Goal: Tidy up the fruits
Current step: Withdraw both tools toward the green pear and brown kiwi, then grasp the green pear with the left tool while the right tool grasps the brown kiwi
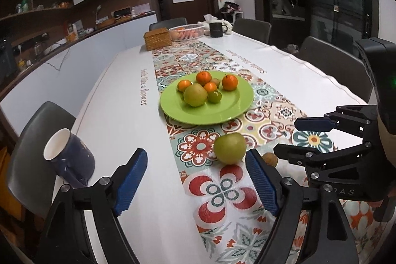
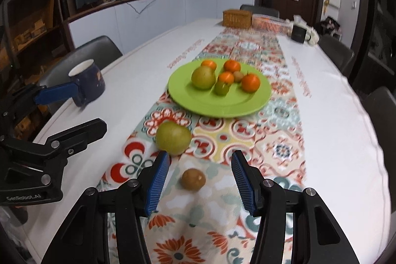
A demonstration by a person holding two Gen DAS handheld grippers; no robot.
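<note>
- The left gripper (image 1: 196, 180) is held with its blue fingers (image 1: 131, 181) spread wide apart; nothing is gripped between them.
- A loose green apple (image 1: 230, 148) is seen on the patterned runner (image 1: 215, 192), ahead of the left gripper and just beside its right-hand fingertip, outside the gap rather than within it.
- The right gripper (image 2: 200, 180) is likewise held with its fingers (image 2: 243, 183) apart and empty.
- A brown kiwi (image 2: 193, 179) is seen lying on the runner between the right gripper's two fingers, near the tips, touched by neither.
- In the right wrist view the loose green apple is found just beyond the left-hand fingertip, near the kiwi but apart from it.
- A green plate (image 1: 222, 113) is set farther along the runner, well beyond both loose fruits.
- On the plate are gathered four oranges (image 1: 230, 82), a larger green apple (image 1: 195, 95), a small green fruit (image 1: 214, 96) and a second kiwi (image 1: 214, 82), clustered toward its far half.
- A dark blue mug (image 1: 70, 155) is seen on the white table (image 1: 118, 120), to the left of the left gripper.
</note>
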